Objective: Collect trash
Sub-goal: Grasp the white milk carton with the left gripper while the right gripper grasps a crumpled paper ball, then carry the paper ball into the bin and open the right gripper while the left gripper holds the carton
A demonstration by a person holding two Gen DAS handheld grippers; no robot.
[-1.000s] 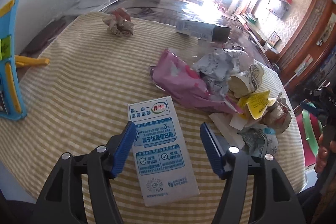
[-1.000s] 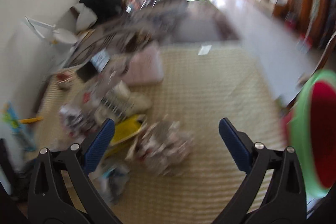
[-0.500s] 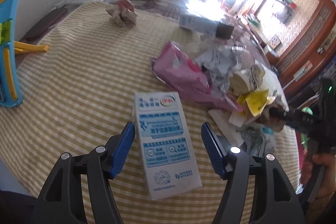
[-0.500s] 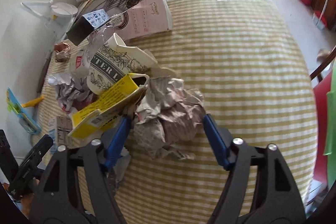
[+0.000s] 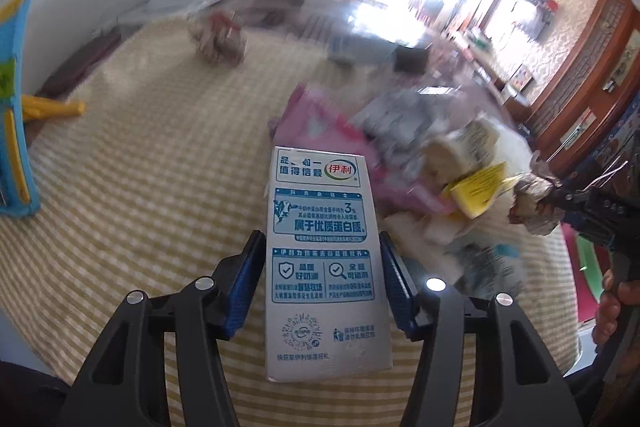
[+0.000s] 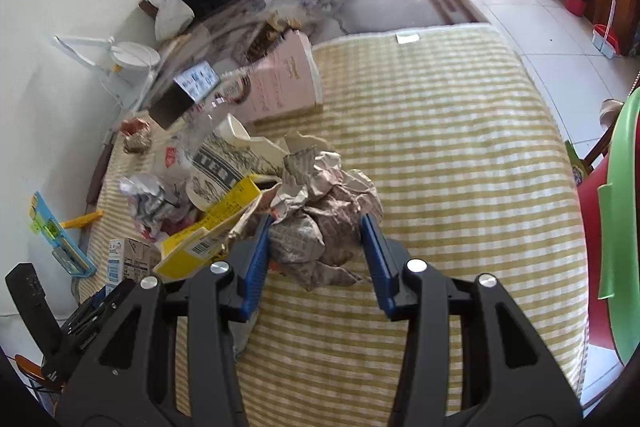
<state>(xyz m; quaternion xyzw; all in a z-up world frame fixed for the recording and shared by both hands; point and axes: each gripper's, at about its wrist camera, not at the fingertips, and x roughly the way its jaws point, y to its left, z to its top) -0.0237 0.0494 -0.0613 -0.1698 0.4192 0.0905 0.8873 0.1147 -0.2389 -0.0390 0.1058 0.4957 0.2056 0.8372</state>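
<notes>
Now a white-and-blue printed milk carton (image 5: 324,259) is pinched by the closing left tongs (image 5: 320,279); beside it on the yellow-striped tabletop (image 6: 440,147), a crumpled grey-brown newspaper ball (image 6: 320,227) is squeezed by the closing right tongs (image 6: 316,259).

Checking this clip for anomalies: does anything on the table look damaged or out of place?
Only the trash itself: a flattened paper cup, a crushed yellow box and crumpled paper piled on the striped cloth. The milk carton looks intact.

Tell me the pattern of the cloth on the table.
Yellow and white checks on the cloth, clearest in the right wrist view.
</notes>
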